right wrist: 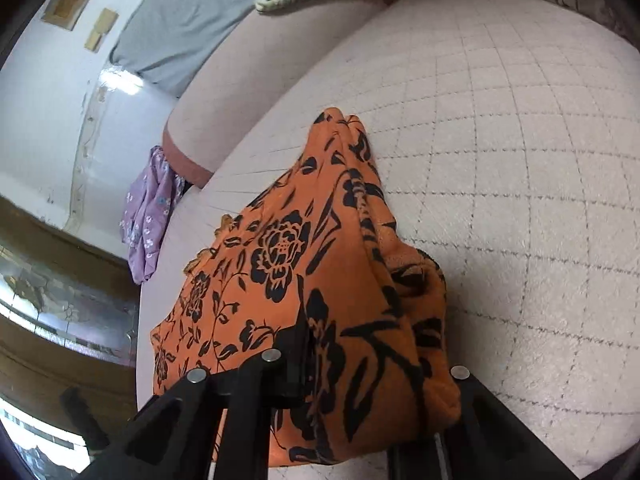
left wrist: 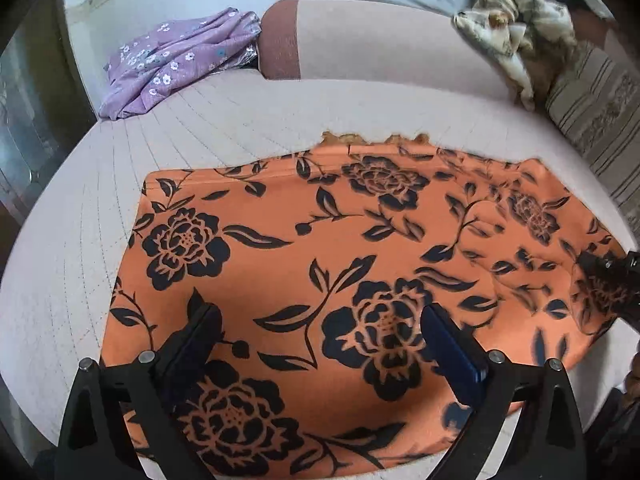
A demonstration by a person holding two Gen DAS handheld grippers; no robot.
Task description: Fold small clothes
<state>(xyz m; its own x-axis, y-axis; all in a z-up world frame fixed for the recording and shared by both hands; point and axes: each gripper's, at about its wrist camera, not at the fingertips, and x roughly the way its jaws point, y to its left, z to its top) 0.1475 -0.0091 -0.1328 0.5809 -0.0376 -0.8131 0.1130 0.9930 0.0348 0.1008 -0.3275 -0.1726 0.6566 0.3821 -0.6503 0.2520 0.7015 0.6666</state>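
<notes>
An orange garment with black flowers (left wrist: 320,248) lies spread flat on the quilted pink sofa seat (left wrist: 240,120). My left gripper (left wrist: 320,328) is open and empty, its fingers wide apart just above the garment's near part. My right gripper (right wrist: 360,360) is shut on the orange garment (right wrist: 320,260), bunching its right edge; the cloth drapes over the fingers and hides most of them. The right gripper shows at the right edge of the left wrist view (left wrist: 612,280).
A purple flowered garment (left wrist: 176,60) lies at the seat's back left, also in the right wrist view (right wrist: 152,208). A cream patterned cloth (left wrist: 512,40) sits on the backrest. A striped cushion (left wrist: 600,120) stands at the right. The sofa's front edge drops to the floor (right wrist: 60,300).
</notes>
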